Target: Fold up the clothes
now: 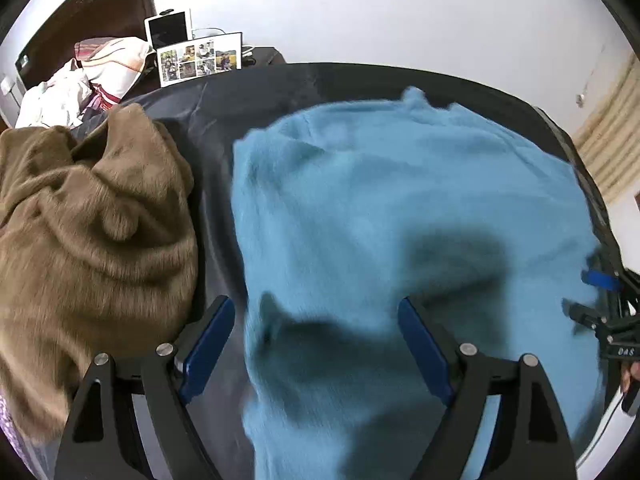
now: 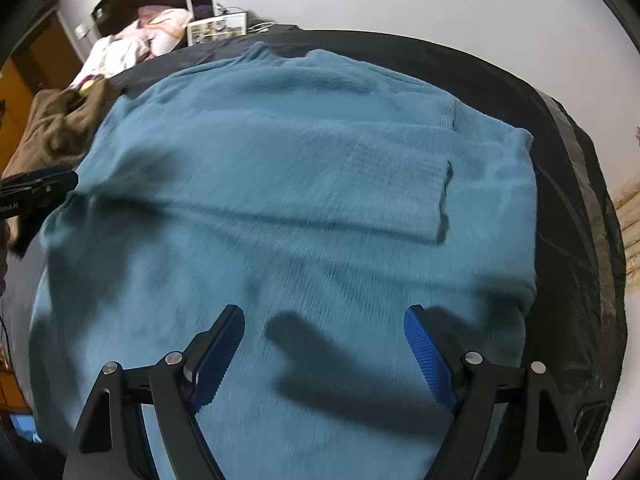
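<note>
Brown garment [image 1: 92, 216]: I see it heaped and unfolded at the left edge of the surface [image 1: 216, 168], a strip of dark cover between it and the blue one.
Left tool [image 1: 316, 340]: I read its jaws as wide, nothing between them. It hangs over the left border of the blue sweater, pointing steeply down.
Blue sweater [image 2: 280, 184]: spread flat across the middle of the surface, reaching close to its right edge.
Sweater heading: neckline [image 2: 280, 54] toward the far edge, body running back toward me and out of view below both tools. Long axis far-to-near.
Folded sleeve [image 2: 400, 192]: lies crosswise on the chest, its cuff end toward the right edge.
Right tool [image 2: 324, 352]: jaws wide and empty, pads clear of the knit. It hangs over the lower body of the sweater, right of centre.
Key relation: the sweater lies directly under and ahead of both tools, its axis in line with their pointing. I judge the left tool nearer the left border, the right tool nearer the right side seam.
Next step, my judgement: grip the near part with both tools and fold toward the neckline.
</note>
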Demonstrator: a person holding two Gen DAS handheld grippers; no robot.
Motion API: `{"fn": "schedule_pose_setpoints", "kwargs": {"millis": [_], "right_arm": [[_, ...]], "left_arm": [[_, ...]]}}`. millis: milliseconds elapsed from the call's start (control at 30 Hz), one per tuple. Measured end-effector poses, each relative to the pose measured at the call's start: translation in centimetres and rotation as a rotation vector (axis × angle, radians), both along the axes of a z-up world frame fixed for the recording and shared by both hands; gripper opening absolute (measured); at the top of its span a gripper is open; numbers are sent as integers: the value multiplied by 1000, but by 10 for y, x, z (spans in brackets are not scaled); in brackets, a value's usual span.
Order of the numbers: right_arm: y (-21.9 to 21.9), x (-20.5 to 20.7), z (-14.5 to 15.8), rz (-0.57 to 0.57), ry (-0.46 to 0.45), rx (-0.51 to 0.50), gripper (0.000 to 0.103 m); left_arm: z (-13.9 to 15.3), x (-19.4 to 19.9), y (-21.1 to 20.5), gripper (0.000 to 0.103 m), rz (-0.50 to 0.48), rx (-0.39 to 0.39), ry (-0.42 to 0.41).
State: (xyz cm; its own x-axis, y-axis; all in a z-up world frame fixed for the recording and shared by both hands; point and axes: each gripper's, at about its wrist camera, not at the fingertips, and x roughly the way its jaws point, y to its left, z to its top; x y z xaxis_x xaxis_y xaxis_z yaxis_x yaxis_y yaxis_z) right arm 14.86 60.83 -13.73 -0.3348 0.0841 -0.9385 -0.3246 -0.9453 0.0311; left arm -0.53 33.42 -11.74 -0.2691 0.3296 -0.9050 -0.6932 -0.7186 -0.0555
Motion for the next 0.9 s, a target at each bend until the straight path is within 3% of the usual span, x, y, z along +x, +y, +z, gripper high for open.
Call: {"fn": "schedule_pose_setpoints", "kwargs": {"millis": [200,333,400,700,900], "right_arm": [[-20,44,-10,51,-32,-41,84],[-46,74,-17,128,-42,44,85],[-52,88,-18,135,-34,40,88],[-59,132,-15,156,-33,35,91],[-52,170,0,86,36,-64,91]], "left_arm": [[-19,62,-15,87,-46,-88,-27],[-38,86,-27,87,-27,-127,-42],[-47,98,-33,87,-16,-144,-50],[-37,129,-65,87,54,-160,-30],[-30,145,-92,87,127,-124,-52]]}}
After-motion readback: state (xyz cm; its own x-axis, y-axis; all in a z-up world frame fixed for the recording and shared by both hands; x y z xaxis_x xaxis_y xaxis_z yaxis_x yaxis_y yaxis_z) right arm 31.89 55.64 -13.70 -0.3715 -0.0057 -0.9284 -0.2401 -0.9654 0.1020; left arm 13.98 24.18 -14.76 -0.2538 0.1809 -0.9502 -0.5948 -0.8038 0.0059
